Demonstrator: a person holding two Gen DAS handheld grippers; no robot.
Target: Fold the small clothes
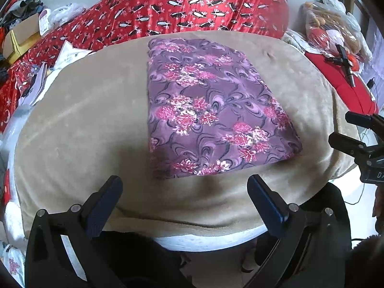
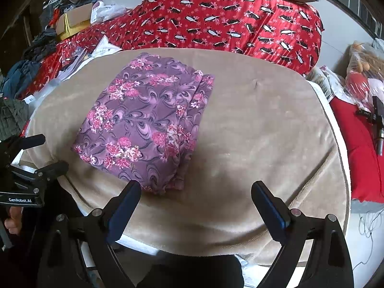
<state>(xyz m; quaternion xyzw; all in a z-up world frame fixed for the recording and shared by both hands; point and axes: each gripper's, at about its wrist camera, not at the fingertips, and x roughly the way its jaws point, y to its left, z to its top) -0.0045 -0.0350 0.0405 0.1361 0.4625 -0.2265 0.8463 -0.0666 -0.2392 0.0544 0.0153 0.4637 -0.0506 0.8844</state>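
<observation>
The folded purple floral garment lies flat in a neat rectangle on the beige blanket, its layered edges stacked along one side in the right wrist view. In that view it sits at about 10 o'clock of the right gripper, whose fingers are spread wide and empty. The left gripper, likewise released, has it at 12 o'clock. Behind the blanket lies a red patterned quilt.

— What is on the blanket?
— A purple cloth with pink flowers. It is folded into a flat, neat rectangle.
— Where are the folded edges?
— Stacked along its right side.
</observation>
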